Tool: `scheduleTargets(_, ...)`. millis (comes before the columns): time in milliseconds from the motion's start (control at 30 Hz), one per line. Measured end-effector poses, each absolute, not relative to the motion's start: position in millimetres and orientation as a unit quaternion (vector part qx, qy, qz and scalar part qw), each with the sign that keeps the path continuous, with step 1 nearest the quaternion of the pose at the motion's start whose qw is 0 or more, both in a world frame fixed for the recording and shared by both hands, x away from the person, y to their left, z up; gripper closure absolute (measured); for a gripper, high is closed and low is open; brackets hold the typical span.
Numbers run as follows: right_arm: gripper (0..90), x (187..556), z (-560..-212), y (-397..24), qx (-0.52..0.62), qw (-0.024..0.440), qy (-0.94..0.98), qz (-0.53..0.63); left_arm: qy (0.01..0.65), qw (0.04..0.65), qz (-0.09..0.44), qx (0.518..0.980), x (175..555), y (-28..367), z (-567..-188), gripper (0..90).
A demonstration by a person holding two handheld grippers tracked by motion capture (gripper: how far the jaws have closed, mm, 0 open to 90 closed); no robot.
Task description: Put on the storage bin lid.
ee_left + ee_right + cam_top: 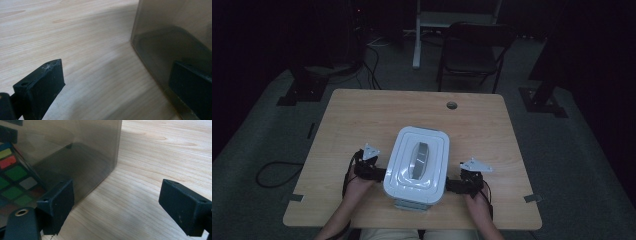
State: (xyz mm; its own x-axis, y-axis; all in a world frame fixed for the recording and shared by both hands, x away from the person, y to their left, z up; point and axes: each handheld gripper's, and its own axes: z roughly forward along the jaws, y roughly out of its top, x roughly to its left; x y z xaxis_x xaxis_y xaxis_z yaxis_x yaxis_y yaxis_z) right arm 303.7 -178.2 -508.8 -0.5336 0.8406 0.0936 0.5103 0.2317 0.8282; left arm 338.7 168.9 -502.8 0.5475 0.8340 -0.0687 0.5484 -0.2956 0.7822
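A clear plastic storage box with a white lid (417, 160) and grey handle (418, 159) stands on the wooden table (362, 115), near its front edge. My left gripper (382, 172) is open, pressed against the box's left side; its translucent wall (175, 30) fills the right of the left gripper view. My right gripper (451, 185) is open at the box's right side. Through the tinted wall (75, 145) in the right gripper view I see a colourful puzzle cube (12, 177) inside. Both pairs of jaws stand wide apart over bare wood.
A round cable hole (452, 105) sits near the table's far edge. Beyond the table stand a dark folding chair (472, 50), a white post (417, 35) and black stand bases on a grey floor with cables (277, 172).
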Motion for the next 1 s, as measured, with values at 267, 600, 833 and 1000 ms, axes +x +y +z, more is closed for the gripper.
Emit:
scheduleTargets(267,13.4,306.5,-508.4,-189.8,0.441,0.196,0.769,0.418,0.430,0.395,0.174,0.793,333.2,156.3,-499.4,1.2)
scheduleTargets(600,14.0,312.7,-506.4,-207.1,0.450,0.208,0.766,0.410,0.409,0.394,0.164,0.807,330.8,138.4,-498.0,1.2)
scheduleTargets(833,12.9,313.2,-508.5,-215.7,0.456,0.214,0.763,0.404,0.395,0.400,0.155,0.812,333.8,135.3,-502.6,1.1)
scheduleTargets(1000,13.0,310.1,-513.6,-224.3,0.474,0.221,0.753,0.398,0.398,0.399,0.158,0.811,336.9,140.9,-506.4,1.1)
